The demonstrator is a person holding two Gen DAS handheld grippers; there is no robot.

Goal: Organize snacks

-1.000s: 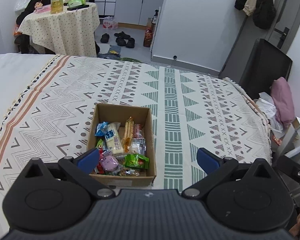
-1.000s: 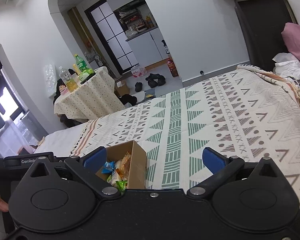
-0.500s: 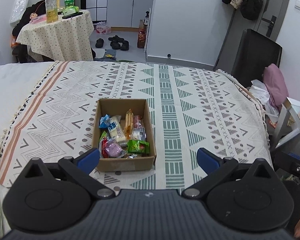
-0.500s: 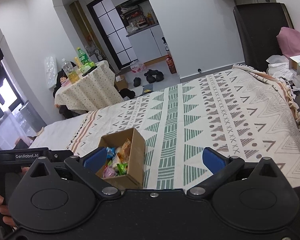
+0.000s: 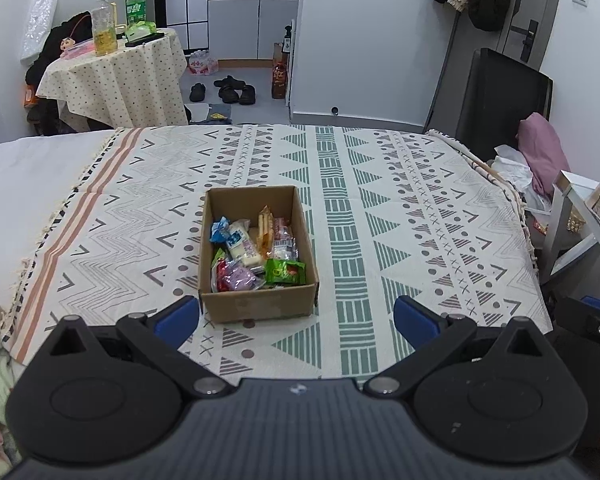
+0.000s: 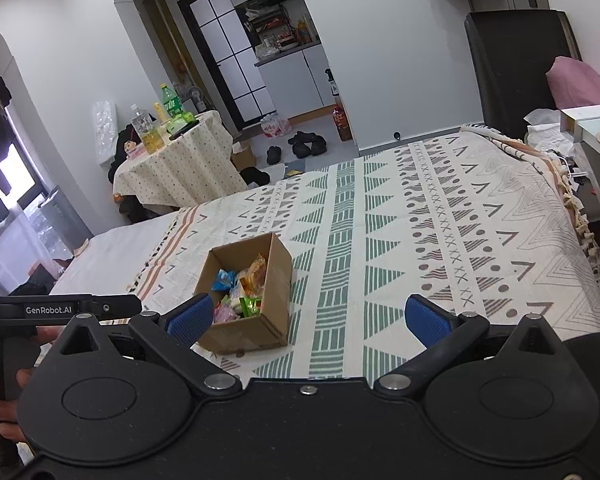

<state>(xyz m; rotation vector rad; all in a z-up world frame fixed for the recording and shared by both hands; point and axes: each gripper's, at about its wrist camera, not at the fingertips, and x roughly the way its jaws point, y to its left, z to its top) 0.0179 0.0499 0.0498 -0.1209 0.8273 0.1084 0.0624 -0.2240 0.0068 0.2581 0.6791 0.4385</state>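
Both matte black plastic grippers (image 5: 296,316) (image 6: 306,318): blue ribbed fingers (image 5: 414,320) (image 6: 428,320) on black linkages, silver pivot screws, two round discs each. Left handle marked "GenRobot.AI" in white.

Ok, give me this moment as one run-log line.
left tool: open, empty | right tool: open, empty | cardboard box: on patterned bedspread, holding snack packets | contact: none
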